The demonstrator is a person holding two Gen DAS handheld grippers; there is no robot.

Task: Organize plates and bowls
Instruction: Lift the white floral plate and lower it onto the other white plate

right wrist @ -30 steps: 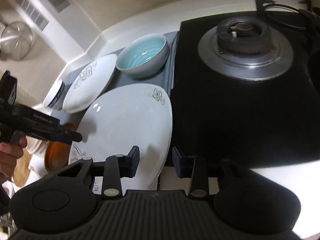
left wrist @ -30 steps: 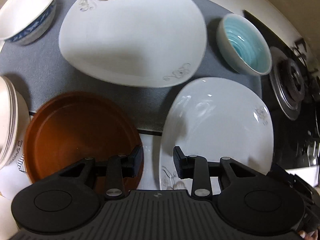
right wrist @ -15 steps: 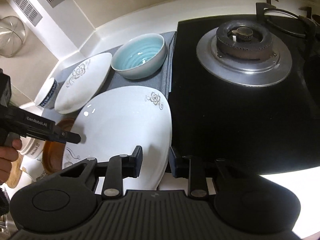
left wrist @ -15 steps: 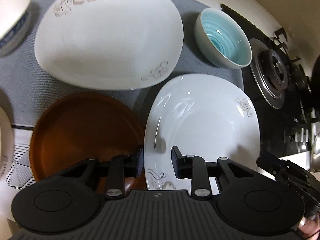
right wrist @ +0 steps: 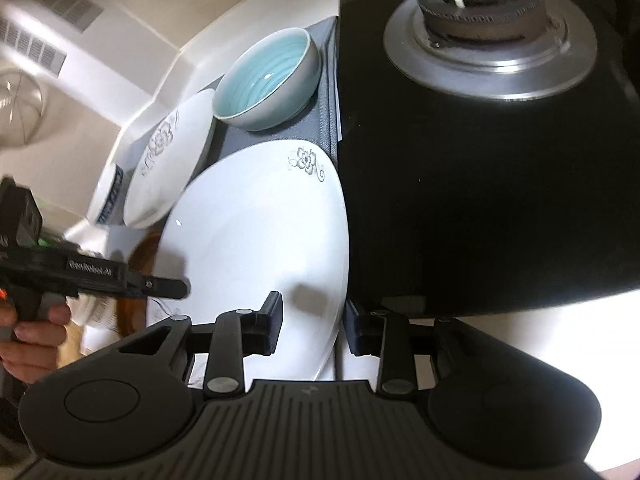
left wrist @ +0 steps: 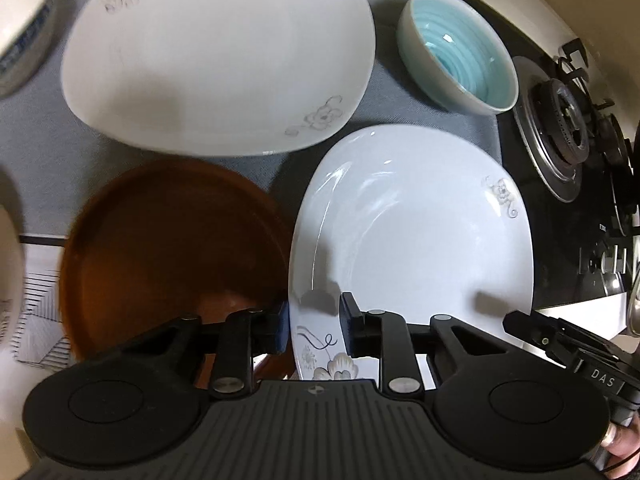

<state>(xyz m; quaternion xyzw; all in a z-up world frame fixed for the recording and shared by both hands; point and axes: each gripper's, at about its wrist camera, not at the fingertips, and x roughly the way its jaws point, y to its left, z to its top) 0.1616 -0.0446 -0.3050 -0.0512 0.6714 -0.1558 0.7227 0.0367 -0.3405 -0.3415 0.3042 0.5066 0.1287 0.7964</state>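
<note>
Your left gripper [left wrist: 313,324] sits at the bottom centre of the left wrist view with its jaws spread; the near left edge of the white plate [left wrist: 412,240] lies in the gap between them, one finger [left wrist: 280,326] over the brown dish side and the other over the plate's face. I cannot tell whether either pad touches the rim.

Your right gripper [right wrist: 313,320] is at the bottom centre of the right wrist view, jaws also spread, straddling the right edge of that same white plate [right wrist: 256,248]: the left finger [right wrist: 272,316] hangs over the plate's surface, the other lies outside the rim, next to the black stovetop [right wrist: 480,200]. Contact cannot be judged here either.

The white plate fills the centre right of the left wrist view, its near corner carrying a flower pattern. To its left lies the brown dish [left wrist: 172,252], whose right rim meets or slips under the plate's edge. Above them, in the upper centre, is a second white flowered plate [left wrist: 216,56], blurred. The light blue bowl [left wrist: 460,52] stands at the upper right, upright on the grey mat [left wrist: 396,96], apart from the plates. A blue-and-white bowl [left wrist: 24,20] shows at the upper left edge. The burner [left wrist: 560,120] is at the far right.
</note>
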